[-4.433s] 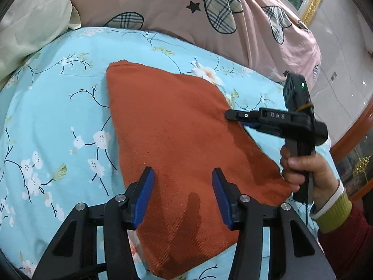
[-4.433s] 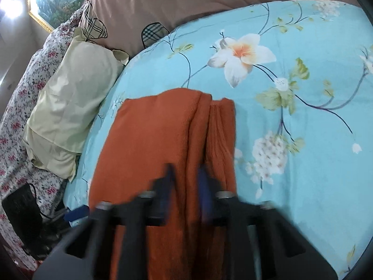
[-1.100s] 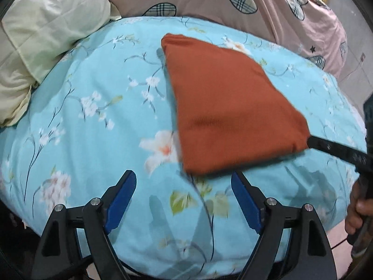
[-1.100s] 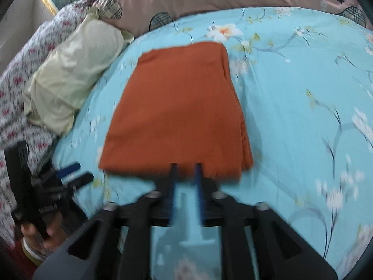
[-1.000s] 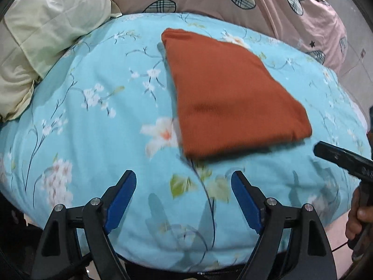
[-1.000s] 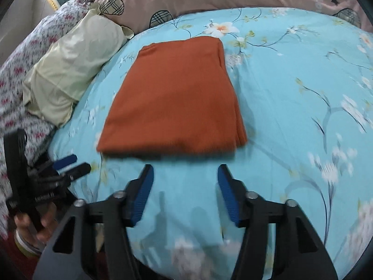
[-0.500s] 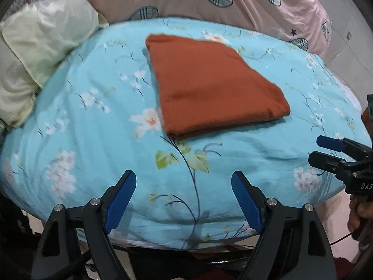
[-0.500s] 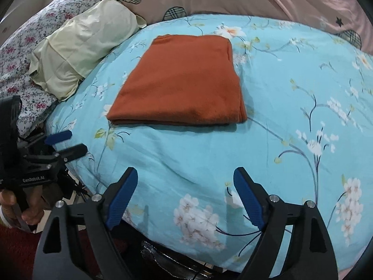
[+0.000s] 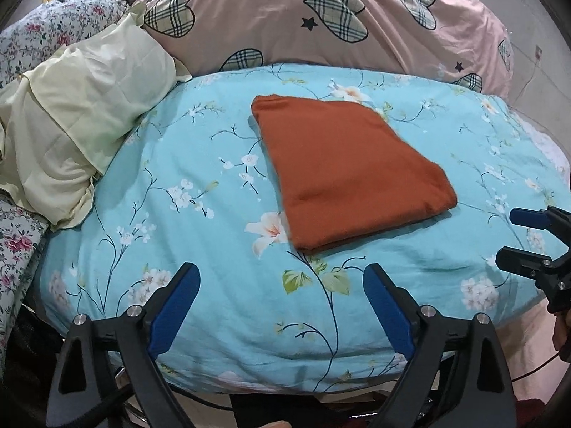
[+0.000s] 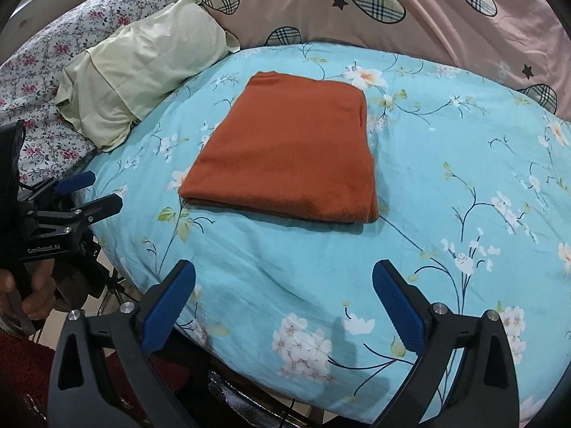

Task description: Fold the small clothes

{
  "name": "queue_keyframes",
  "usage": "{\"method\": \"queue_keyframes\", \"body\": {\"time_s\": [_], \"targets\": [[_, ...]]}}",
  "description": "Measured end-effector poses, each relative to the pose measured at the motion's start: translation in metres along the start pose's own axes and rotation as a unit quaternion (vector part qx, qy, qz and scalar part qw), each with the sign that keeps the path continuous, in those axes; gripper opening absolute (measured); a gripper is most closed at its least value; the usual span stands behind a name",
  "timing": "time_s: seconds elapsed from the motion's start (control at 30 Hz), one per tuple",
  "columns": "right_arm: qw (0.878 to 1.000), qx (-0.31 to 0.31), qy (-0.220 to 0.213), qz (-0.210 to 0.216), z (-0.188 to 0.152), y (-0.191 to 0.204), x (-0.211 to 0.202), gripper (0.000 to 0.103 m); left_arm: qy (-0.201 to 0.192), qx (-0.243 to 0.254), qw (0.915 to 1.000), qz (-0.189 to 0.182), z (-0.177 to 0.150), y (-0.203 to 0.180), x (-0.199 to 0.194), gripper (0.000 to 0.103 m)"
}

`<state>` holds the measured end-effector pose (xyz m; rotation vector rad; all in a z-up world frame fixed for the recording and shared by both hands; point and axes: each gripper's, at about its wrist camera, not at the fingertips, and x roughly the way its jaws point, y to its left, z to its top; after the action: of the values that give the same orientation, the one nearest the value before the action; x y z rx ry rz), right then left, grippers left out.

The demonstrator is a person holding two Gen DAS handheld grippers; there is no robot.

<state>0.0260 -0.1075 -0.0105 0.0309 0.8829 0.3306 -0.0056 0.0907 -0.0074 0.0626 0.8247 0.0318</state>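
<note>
An orange cloth is seen folded into a flat, thick rectangle on the bed, which is covered by a light blue sheet printed with flowers. The cloth is laid near the middle of the bed, well back from the near edge and closer to the far edge. No part of it is touched by either gripper.

The left gripper is held above the near edge of the bed, and its 2 blue-padded fingers are spread wide and are opening further; nothing is held between them, only bare sheet. In the right wrist view the same gripper is seen off the left edge of the bed, gripped by a hand.

The right gripper is likewise held above the near edge, with its 2 fingers spread wide and opening, and nothing is held between them. In the left wrist view it is seen by the right edge of the bed.

A cream pillow is laid at the far left corner, beside a floral cover. A pink quilt with plaid hearts is bunched along the far edge.
</note>
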Motion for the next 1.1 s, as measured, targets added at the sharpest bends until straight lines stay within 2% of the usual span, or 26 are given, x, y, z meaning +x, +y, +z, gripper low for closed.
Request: {"method": "queue_keyframes", "body": {"time_s": [0.27, 0.6, 1.1], "targets": [[1.0, 0.006, 0.013, 0.011, 0.0, 0.001, 0.015, 0.1, 0.025, 0.005, 0.9995, 0.018, -0.001, -0.007, 0.02, 0.093], [1.0, 0.004, -0.002, -0.002, 0.015, -0.001, 0.005, 0.1, 0.025, 0.005, 0.9984, 0.051, 0.02, -0.006, 0.02, 0.093], [1.0, 0.007, 0.007, -0.004, 0.014, -0.001, 0.011, 0.1, 0.028, 0.011, 0.9979, 0.058, 0.021, -0.009, 0.02, 0.093]]}}
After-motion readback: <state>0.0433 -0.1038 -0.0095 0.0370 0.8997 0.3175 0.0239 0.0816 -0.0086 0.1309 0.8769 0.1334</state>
